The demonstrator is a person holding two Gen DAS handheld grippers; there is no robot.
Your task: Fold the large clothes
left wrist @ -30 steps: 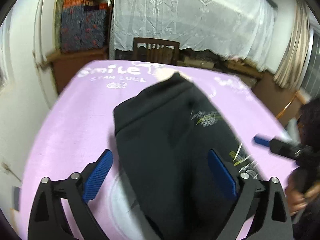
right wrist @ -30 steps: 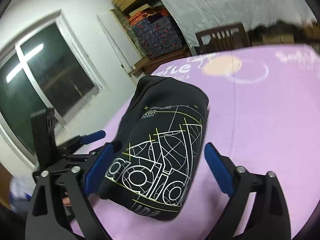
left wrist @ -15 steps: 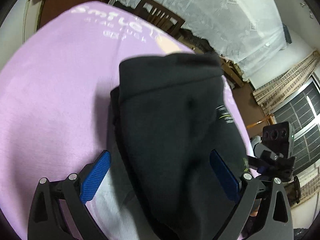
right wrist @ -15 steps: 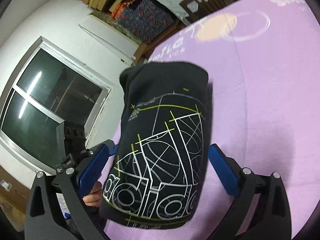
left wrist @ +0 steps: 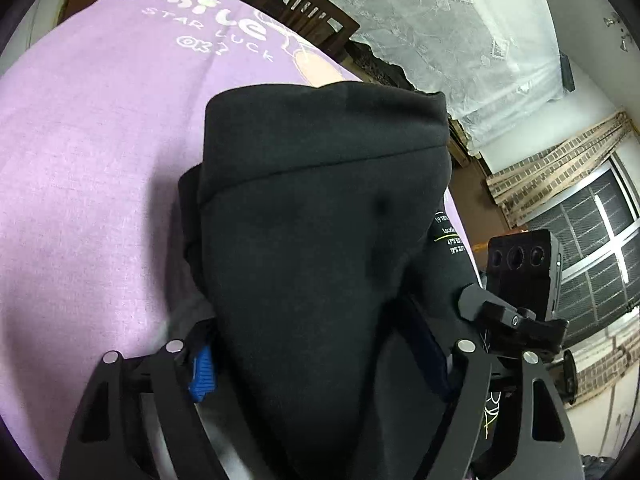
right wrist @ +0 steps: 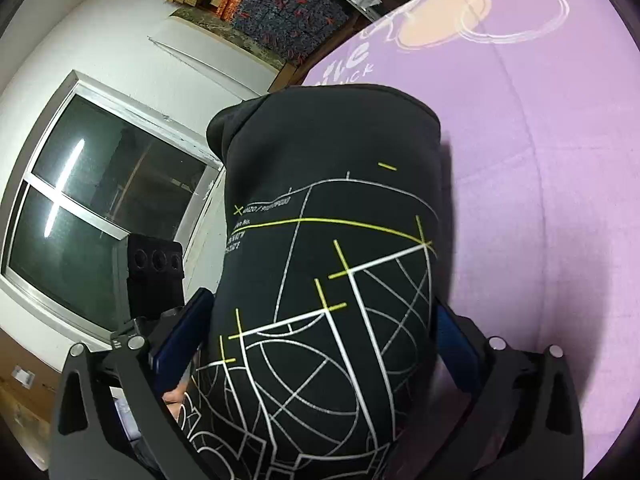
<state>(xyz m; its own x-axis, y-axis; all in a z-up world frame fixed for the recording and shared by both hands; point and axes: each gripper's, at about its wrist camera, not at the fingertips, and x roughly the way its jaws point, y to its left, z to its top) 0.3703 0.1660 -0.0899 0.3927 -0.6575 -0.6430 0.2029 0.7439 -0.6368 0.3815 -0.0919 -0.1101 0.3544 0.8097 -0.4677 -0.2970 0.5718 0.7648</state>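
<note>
Garment: folded black sweatshirt [left wrist: 320,248] on the purple surface [left wrist: 92,168].
Left gripper [left wrist: 320,360]: fingers just closing, pressing its bunched near edge.
Right gripper [right wrist: 320,344]: fingers clamp its printed end.

We are in a lived-in room of a home that doubles as storage. A purple printed cloth [left wrist: 88,152] covers the table, with a dark wooden chair [left wrist: 308,16] at its far edge. Behind it hangs a white lace sheet [left wrist: 440,28]. Stacked patterned boxes [right wrist: 288,12] sit against the white wall, and we see a dark window [right wrist: 100,208] and beige curtains [left wrist: 560,160].
</note>
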